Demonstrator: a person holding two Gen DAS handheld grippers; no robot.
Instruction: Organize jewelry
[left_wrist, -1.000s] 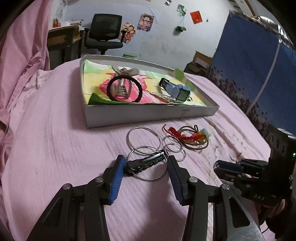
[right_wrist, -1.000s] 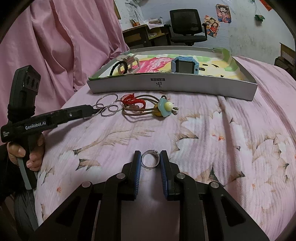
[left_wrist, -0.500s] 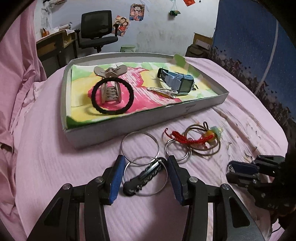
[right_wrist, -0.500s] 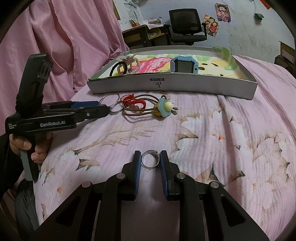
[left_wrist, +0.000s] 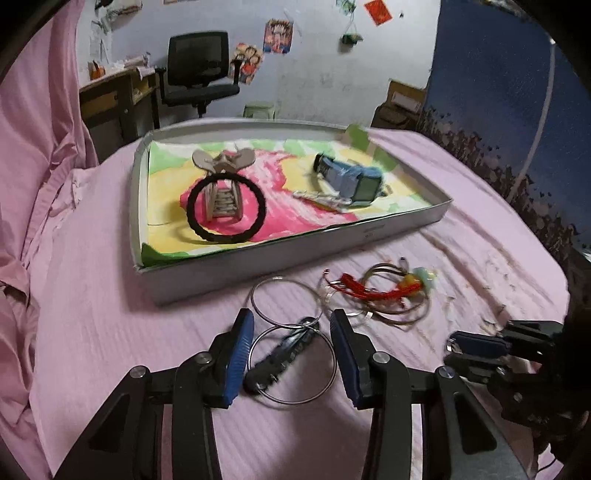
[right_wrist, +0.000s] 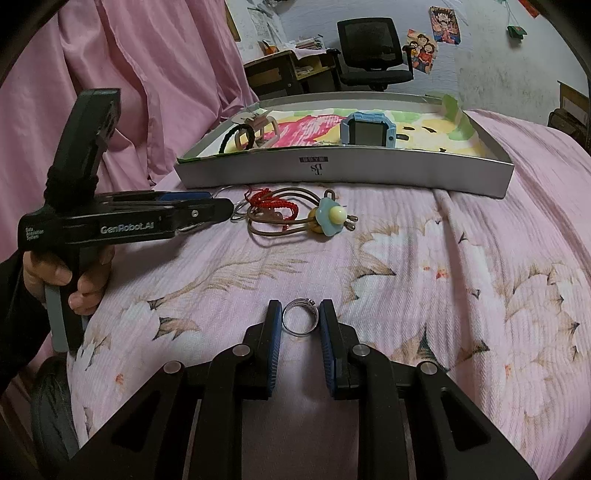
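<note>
Your left gripper (left_wrist: 291, 354) has advanced; jaws wide, straddling the black clip (left_wrist: 282, 356) and rings. Right gripper (right_wrist: 300, 319) unchanged, jaws closed on the silver ring (right_wrist: 299, 317). Tray (left_wrist: 295, 254) wall just beyond.

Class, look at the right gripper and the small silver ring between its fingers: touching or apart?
Touching. In the right wrist view, the silver ring spans the gap of the right gripper, its edges meeting both blue pads with no bedspread visible between.

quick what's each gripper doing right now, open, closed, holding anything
Left gripper: jaws open, straddling the dark hair clip and its hoop on the bed, not gripping.
Right gripper: jaws closed on the silver ring.
</note>
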